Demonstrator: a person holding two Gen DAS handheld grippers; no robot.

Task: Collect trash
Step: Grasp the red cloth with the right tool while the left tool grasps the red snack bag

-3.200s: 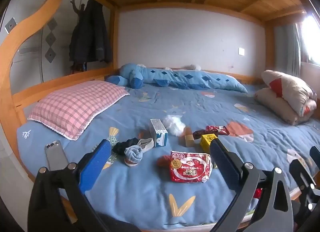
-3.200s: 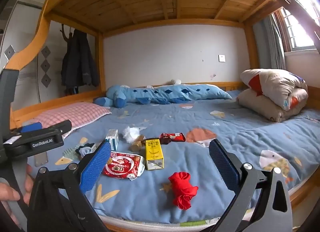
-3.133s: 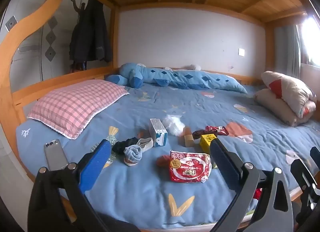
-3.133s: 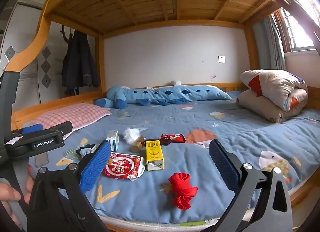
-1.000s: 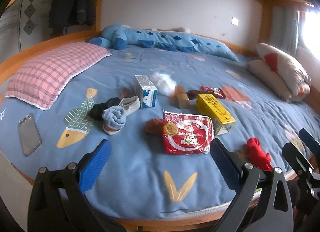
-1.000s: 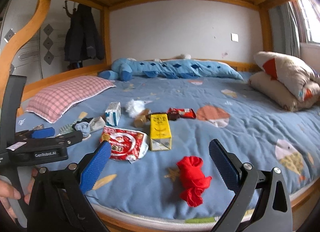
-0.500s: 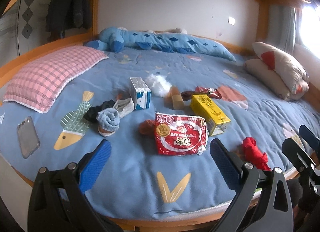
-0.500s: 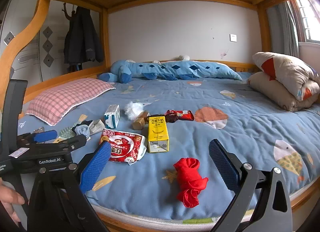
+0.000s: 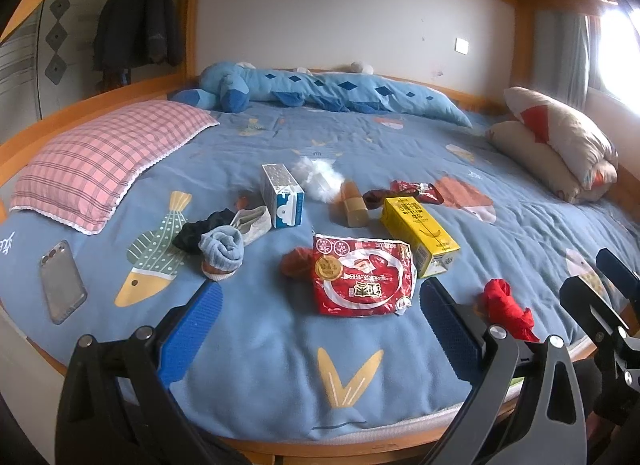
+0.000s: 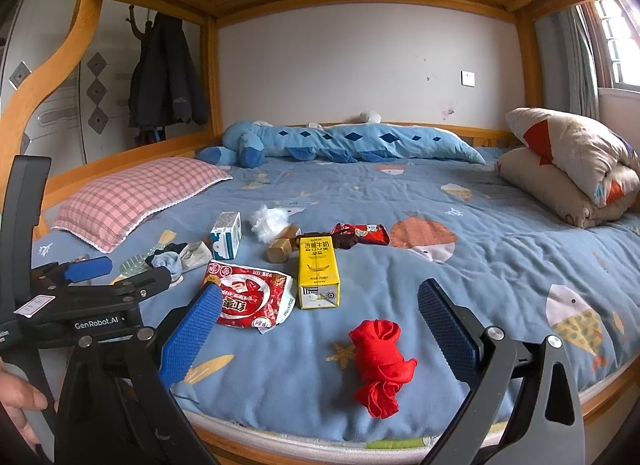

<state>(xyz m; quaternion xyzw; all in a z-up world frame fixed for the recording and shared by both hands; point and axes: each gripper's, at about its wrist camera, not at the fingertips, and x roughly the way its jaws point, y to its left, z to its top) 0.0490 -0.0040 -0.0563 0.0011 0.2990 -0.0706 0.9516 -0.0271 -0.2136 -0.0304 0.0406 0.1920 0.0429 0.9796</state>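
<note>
Blue fish-print bed (image 9: 280, 345) under wooden bunk frame; pink check pillow (image 9: 108, 157) at left, long blue plush (image 9: 328, 93) along back wall, folded quilt (image 9: 560, 149) at right.

Trash clustered mid-bed, none picked up. Red snack bag (image 9: 362, 277) flat, nearest the edge, just beyond left gripper (image 9: 316, 329). Yellow milk carton (image 9: 418, 233) lying on its side, touching bag's right edge. Blue/white small carton (image 9: 282, 195) upright behind, w/ white crumpled tissue (image 9: 320, 177) & tan tube-like item (image 9: 354, 205) beside it. Dark red wrapper (image 9: 416, 191) further back.

Non-trash: rolled socks (image 9: 222, 251) left of bag, red cloth (image 10: 380, 361) near front edge btwn right gripper (image 10: 318, 335) fingers in wrist view, phone (image 9: 62, 281) far left.

Both tongs released, pads wide apart, nothing held, hovering short of bed edge. Hand (image 10: 20, 405) on left tool, lower left.
</note>
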